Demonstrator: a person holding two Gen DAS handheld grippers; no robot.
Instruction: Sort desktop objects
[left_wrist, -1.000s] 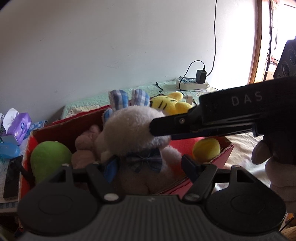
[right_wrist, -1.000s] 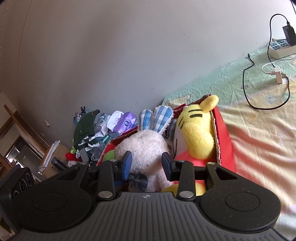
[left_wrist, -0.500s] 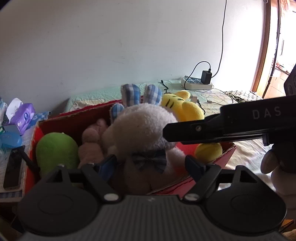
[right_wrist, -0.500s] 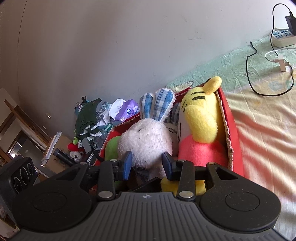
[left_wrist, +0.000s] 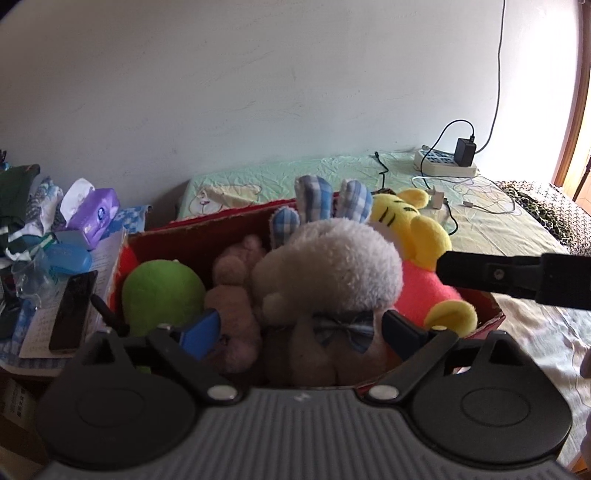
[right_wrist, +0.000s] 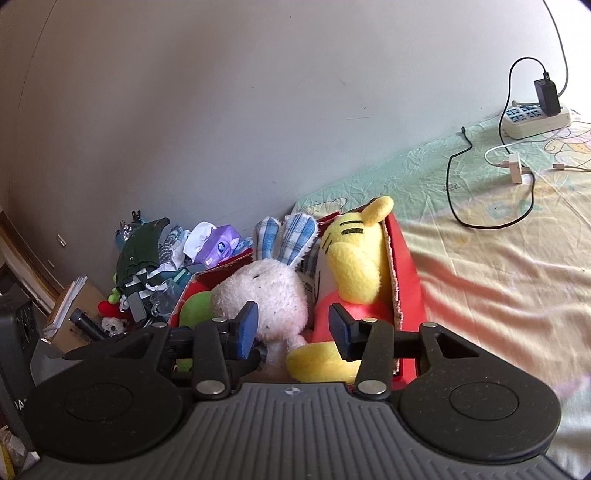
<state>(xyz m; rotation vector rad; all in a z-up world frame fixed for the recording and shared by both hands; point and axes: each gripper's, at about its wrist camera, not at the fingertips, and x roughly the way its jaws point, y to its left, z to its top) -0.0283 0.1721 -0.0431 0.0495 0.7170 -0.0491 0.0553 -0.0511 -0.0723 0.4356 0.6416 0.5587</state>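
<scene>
A red cardboard box (left_wrist: 207, 236) (right_wrist: 406, 273) on the bed holds plush toys: a white rabbit with blue checked ears (left_wrist: 332, 273) (right_wrist: 266, 291), a yellow and pink tiger (left_wrist: 410, 236) (right_wrist: 351, 266), a green toy (left_wrist: 162, 295) (right_wrist: 194, 308) and a brownish bear (left_wrist: 232, 306). My left gripper (left_wrist: 301, 328) is open and empty, just in front of the rabbit. My right gripper (right_wrist: 291, 328) is open and empty above the box's near end; its finger shows in the left wrist view (left_wrist: 517, 277).
A side table left of the box carries a purple tissue pack (left_wrist: 94, 214) (right_wrist: 218, 245), a black phone (left_wrist: 74, 310), papers and clothes. A power strip (left_wrist: 443, 166) (right_wrist: 535, 118) with cables lies on the bed (right_wrist: 498, 258) at the far right.
Both grippers have drawn back and up from the box. The right gripper's finger has slid off the rabbit toward the right of the left wrist view. The toys stay in the box.
</scene>
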